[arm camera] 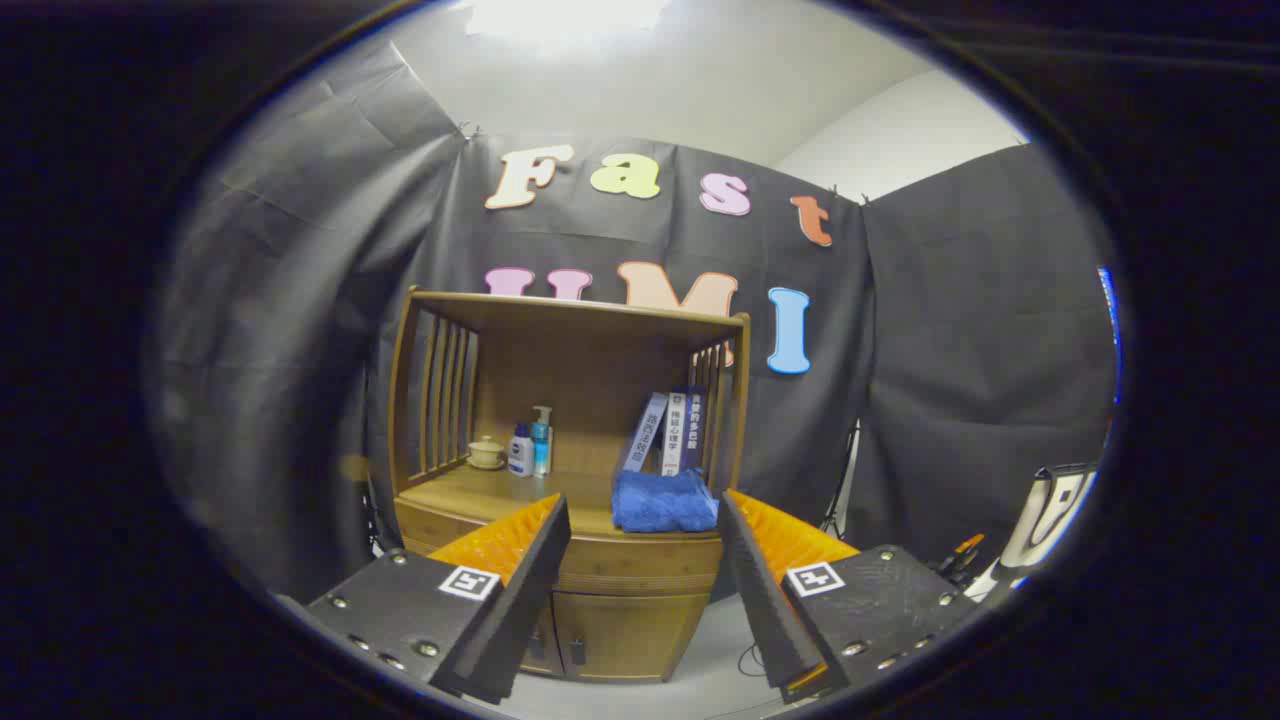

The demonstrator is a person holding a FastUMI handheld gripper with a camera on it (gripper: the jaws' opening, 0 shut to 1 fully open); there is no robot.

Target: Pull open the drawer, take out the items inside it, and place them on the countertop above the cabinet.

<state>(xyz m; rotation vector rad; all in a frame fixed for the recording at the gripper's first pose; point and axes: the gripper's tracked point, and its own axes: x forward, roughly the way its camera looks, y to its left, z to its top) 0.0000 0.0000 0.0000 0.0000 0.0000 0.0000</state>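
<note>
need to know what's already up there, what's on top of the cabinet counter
On the countertop: a folded blue towel, two leaning books, two bottles and a small lidded pot. The drawer below is closed, contents hidden. The tool is open, short of it.

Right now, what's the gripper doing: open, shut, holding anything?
Gripper: open and empty, its fingers spread in front of the wooden cabinet, apart from it.
</note>
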